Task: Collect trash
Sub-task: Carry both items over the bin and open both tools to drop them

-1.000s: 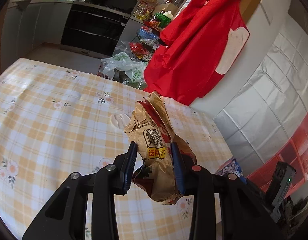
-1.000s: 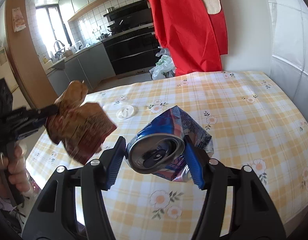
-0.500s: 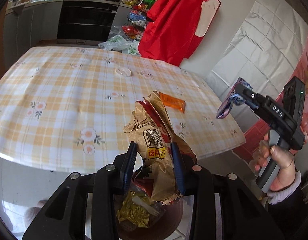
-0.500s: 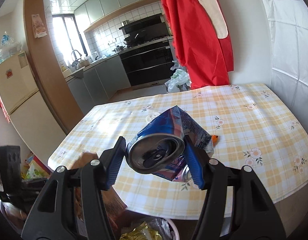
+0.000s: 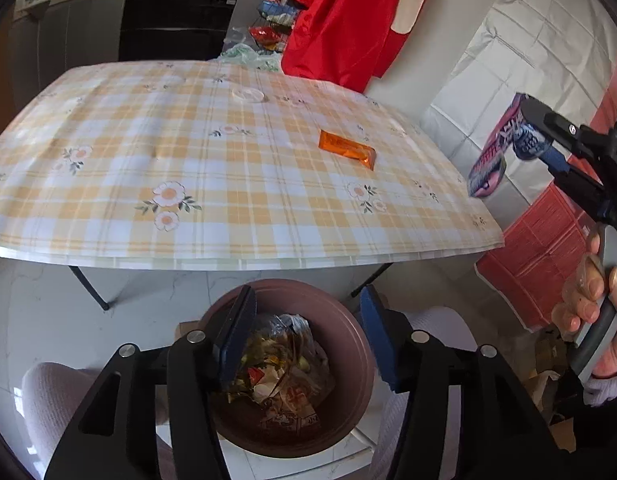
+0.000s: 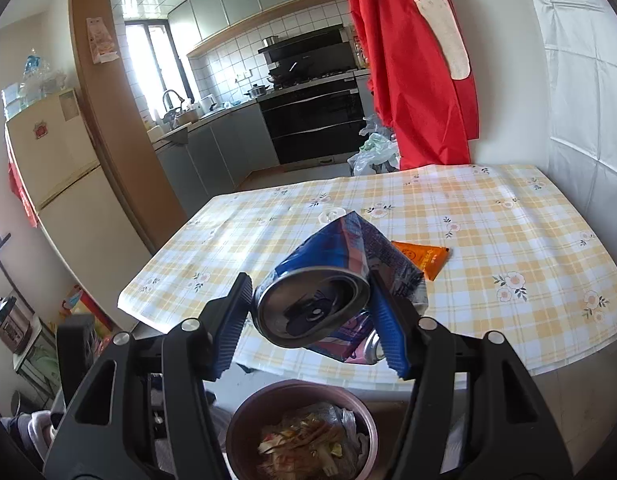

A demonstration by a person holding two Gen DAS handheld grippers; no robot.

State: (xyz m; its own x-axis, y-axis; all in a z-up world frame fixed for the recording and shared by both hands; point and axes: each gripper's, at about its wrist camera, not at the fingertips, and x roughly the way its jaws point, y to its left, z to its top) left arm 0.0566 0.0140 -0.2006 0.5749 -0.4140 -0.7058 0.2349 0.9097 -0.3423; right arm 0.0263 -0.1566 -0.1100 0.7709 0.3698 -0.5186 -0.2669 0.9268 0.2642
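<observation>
My left gripper [image 5: 304,338] is open and empty, right above a brown trash bin [image 5: 350,332] on the floor that holds wrappers and scraps. My right gripper [image 6: 312,320] is shut on a crushed blue can [image 6: 312,308] with a blue and pink wrapper, above the table's near edge and above the bin [image 6: 244,420]. In the left wrist view the can [image 5: 496,152] hangs off the table's right corner. An orange sachet [image 5: 346,148] lies on the checked tablecloth [image 5: 188,152]; it also shows in the right wrist view [image 6: 428,258].
A white lid [image 5: 247,94] lies at the table's far side. A red garment [image 6: 412,60] hangs at the far wall. Plastic bags [image 6: 372,152] sit on the floor beyond the table. A fridge [image 6: 56,168] and kitchen counters stand to the left.
My left gripper has opened and the brown snack bag has dropped into the bin. Both grippers have pulled back from the table over the bin; the right still holds the can.
</observation>
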